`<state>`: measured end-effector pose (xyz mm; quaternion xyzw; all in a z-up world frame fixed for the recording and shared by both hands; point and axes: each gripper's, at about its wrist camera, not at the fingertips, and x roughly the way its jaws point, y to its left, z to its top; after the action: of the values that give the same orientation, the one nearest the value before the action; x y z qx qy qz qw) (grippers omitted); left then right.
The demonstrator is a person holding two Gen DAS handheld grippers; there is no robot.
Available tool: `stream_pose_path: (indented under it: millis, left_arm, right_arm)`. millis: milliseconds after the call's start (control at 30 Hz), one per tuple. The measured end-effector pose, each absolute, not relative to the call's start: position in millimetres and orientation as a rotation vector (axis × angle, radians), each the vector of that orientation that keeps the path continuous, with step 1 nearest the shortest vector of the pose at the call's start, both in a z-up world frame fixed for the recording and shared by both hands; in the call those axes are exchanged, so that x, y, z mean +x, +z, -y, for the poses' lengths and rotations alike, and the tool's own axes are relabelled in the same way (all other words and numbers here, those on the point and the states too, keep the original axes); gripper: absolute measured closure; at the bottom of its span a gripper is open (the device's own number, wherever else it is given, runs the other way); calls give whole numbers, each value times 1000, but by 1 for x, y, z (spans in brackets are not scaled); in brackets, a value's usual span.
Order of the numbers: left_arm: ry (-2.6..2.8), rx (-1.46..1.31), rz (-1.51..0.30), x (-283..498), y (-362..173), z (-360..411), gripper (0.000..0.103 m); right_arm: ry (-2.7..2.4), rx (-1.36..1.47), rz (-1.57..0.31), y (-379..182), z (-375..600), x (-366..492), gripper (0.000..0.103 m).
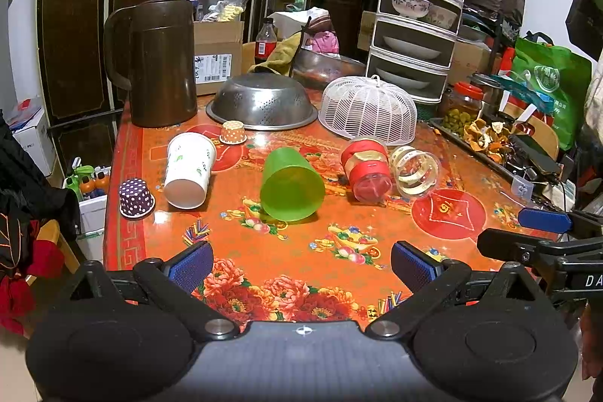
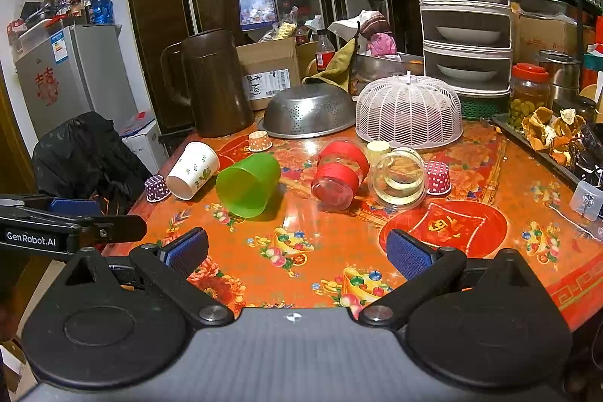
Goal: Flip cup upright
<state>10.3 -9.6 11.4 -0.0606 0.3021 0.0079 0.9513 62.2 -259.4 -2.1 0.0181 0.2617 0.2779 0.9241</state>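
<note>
Several cups lie on their sides on the orange flowered table (image 1: 286, 251): a white paper cup (image 1: 188, 168) (image 2: 193, 169), a green plastic cup (image 1: 290, 184) (image 2: 247, 184), a red banded clear cup (image 1: 367, 170) (image 2: 339, 174) and a clear cup (image 1: 414, 170) (image 2: 401, 178). All mouths face me. My left gripper (image 1: 301, 266) is open and empty, near the table's front edge, short of the green cup. My right gripper (image 2: 297, 253) is open and empty, also at the front, short of the red cup.
Small paper cups stand upside down: purple dotted (image 1: 135, 198), orange dotted (image 1: 233, 132), pink dotted (image 2: 437, 178). Behind stand a brown jug (image 1: 158, 63), an upturned metal colander (image 1: 262, 102), a white mesh cover (image 1: 367, 110) and a tiered dish rack (image 1: 418, 10). A cluttered tray (image 1: 490, 138) lines the right edge.
</note>
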Motion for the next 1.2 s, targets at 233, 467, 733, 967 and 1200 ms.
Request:
stream_pose_path:
  millis: [233, 467, 733, 967, 1200]
  left_arm:
    - [15, -125, -616, 10, 11, 10, 1]
    - [16, -126, -616, 10, 12, 10, 1]
    - [16, -125, -616, 10, 12, 10, 1]
    - [15, -125, -616, 10, 12, 10, 1]
    - [16, -126, -617, 10, 11, 10, 1]
  right_arm:
    - [571, 36, -537, -2, 260, 62, 1]
    - [570, 36, -538, -2, 260, 62, 1]
    - [567, 34, -545, -5, 260, 62, 1]
    - [566, 33, -548, -5, 260, 62, 1]
    - [565, 30, -553, -6, 259, 62, 1]
